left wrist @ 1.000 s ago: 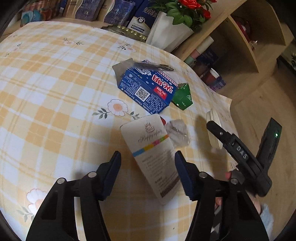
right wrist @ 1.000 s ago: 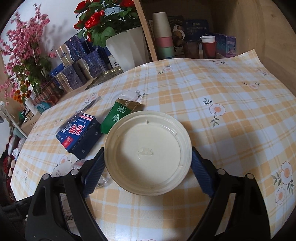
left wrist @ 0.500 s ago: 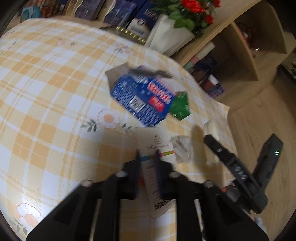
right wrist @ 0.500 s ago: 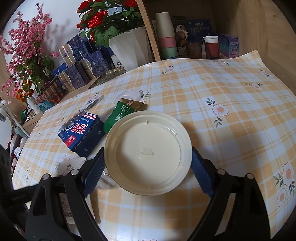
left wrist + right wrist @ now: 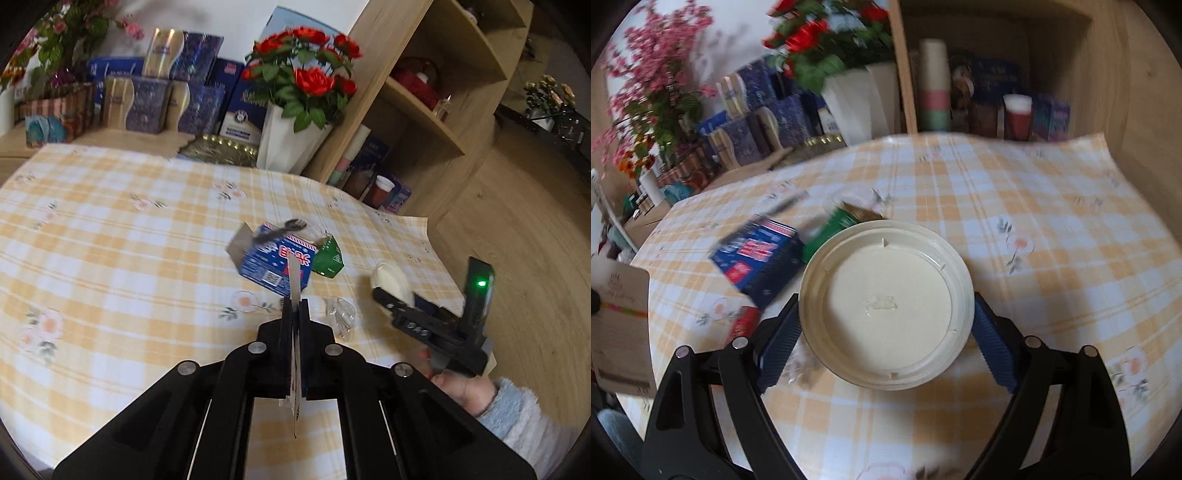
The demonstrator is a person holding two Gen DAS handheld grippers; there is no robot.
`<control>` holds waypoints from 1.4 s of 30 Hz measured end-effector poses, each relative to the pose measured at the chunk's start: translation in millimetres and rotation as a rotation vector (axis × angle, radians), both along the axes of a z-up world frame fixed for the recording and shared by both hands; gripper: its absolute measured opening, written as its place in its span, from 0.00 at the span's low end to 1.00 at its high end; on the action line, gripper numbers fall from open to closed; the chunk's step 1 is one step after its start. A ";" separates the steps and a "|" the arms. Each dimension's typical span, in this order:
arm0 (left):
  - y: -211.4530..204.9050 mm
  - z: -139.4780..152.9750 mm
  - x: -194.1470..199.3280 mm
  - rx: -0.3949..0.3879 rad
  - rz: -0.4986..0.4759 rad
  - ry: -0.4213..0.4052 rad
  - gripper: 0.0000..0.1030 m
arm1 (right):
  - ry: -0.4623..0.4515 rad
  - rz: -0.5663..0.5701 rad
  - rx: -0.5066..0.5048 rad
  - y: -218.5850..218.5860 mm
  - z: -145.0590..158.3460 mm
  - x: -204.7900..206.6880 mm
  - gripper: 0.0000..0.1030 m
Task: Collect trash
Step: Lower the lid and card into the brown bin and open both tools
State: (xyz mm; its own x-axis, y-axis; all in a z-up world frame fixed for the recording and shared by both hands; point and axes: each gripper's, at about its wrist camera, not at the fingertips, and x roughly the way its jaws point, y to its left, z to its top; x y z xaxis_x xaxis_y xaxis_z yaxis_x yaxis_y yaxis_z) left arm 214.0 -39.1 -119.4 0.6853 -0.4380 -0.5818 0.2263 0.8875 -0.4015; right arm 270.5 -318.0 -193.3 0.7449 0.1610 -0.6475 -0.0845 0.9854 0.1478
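My left gripper [image 5: 294, 309] is shut on a white printed card [image 5: 294, 275], which stands edge-on between the pads, lifted off the checked tablecloth [image 5: 110, 258]. The same card [image 5: 620, 325] shows at the left edge of the right wrist view. My right gripper [image 5: 886, 314] is shut on a round cream lid [image 5: 886, 280], its blue pads pressing on both sides of the rim. On the table lie a blue carton [image 5: 275, 260] with a black plastic fork [image 5: 286, 228] on it, a green packet [image 5: 327, 260] and a crumpled clear wrapper [image 5: 341, 317].
A white vase of red roses [image 5: 291, 136] and several blue boxes [image 5: 147, 107] stand at the table's far edge. Wooden shelves [image 5: 424, 110] with cups rise to the right. A hand in a light blue sleeve [image 5: 517, 417] holds the right gripper [image 5: 402, 299] beside the table's right edge.
The left jaws closed on the white card and lifted it off the table, turning it edge-on. The right gripper rose slightly with the lid still held.
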 end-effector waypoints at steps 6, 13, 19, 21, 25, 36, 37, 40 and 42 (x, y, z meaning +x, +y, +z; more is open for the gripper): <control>24.8 13.9 -39.0 0.042 -0.042 -0.028 0.03 | -0.068 0.035 0.045 4.3 38.1 -55.1 0.84; 29.5 11.6 -90.5 0.092 -0.130 -0.048 0.03 | -0.077 0.061 0.086 18.4 47.3 -142.0 0.84; 8.2 -1.0 -133.0 0.169 -0.262 -0.062 0.03 | -0.050 0.066 0.097 27.3 35.7 -197.6 0.84; -2.3 -10.4 -150.4 0.198 -0.333 -0.054 0.03 | -0.045 0.069 0.093 28.8 34.5 -209.7 0.84; -21.6 -34.5 -179.2 0.257 -0.457 -0.017 0.03 | -0.044 0.077 0.087 28.8 33.1 -231.1 0.84; -47.4 -128.4 -174.2 0.426 -0.524 0.228 0.03 | -0.017 0.026 0.123 10.1 25.7 -237.1 0.84; -47.7 -133.2 -171.1 0.432 -0.522 0.244 0.03 | -0.015 0.024 0.124 9.2 25.0 -237.1 0.84; -50.4 -152.2 -161.4 0.429 -0.522 0.292 0.04 | -0.005 0.020 0.121 7.5 21.3 -237.1 0.84; -49.9 -155.2 -157.0 0.398 -0.516 0.290 0.13 | 0.005 0.017 0.121 6.8 18.8 -236.3 0.84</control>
State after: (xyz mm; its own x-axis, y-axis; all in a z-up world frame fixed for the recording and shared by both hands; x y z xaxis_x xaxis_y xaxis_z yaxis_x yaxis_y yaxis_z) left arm 57.0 -89.0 -274.6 0.2414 -0.3809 -0.8925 0.5901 0.7878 -0.1766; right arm 34.2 -311.3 -174.4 0.7382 0.2510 -0.6261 -0.1004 0.9587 0.2660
